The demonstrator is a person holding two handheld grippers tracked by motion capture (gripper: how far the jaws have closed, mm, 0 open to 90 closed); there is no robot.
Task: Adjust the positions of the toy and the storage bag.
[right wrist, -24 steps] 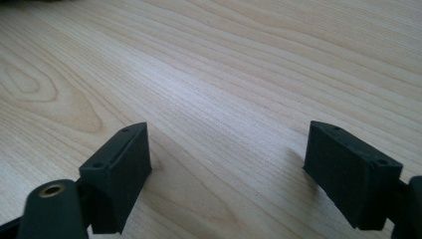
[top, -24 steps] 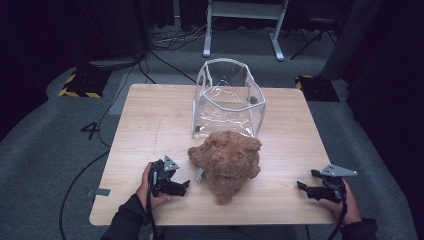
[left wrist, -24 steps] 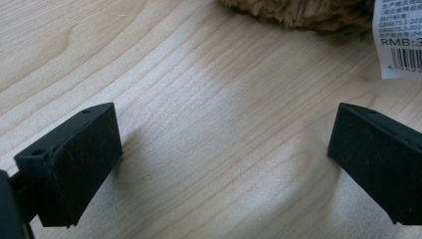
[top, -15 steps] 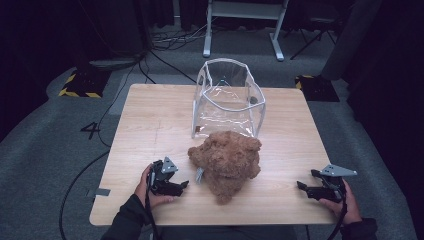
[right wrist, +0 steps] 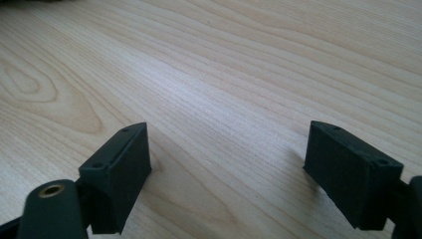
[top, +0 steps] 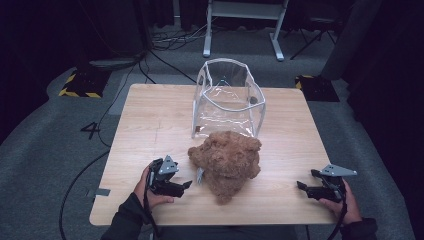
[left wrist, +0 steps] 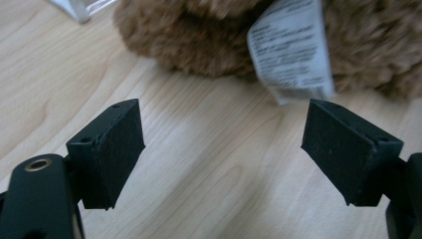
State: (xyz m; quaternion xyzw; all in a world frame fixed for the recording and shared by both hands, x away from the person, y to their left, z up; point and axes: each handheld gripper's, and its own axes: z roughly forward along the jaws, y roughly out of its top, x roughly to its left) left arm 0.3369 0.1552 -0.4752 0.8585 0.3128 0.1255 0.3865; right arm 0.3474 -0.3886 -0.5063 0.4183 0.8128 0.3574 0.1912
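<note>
white tag (left wrist: 291, 52) on plush toy (left wrist: 209, 35), left gripper view

The white sewn-in label (left wrist: 291, 47) on the brown plush toy (left wrist: 209, 37) is showing print too blurred to read in the left gripper view, and the top edge is cutting off both label and toy. In the high view the toy (top: 227, 162) is hiding the lower front of the clear plastic bag (top: 227, 102), and the bottom edge is cropping the person's sleeves.
</note>
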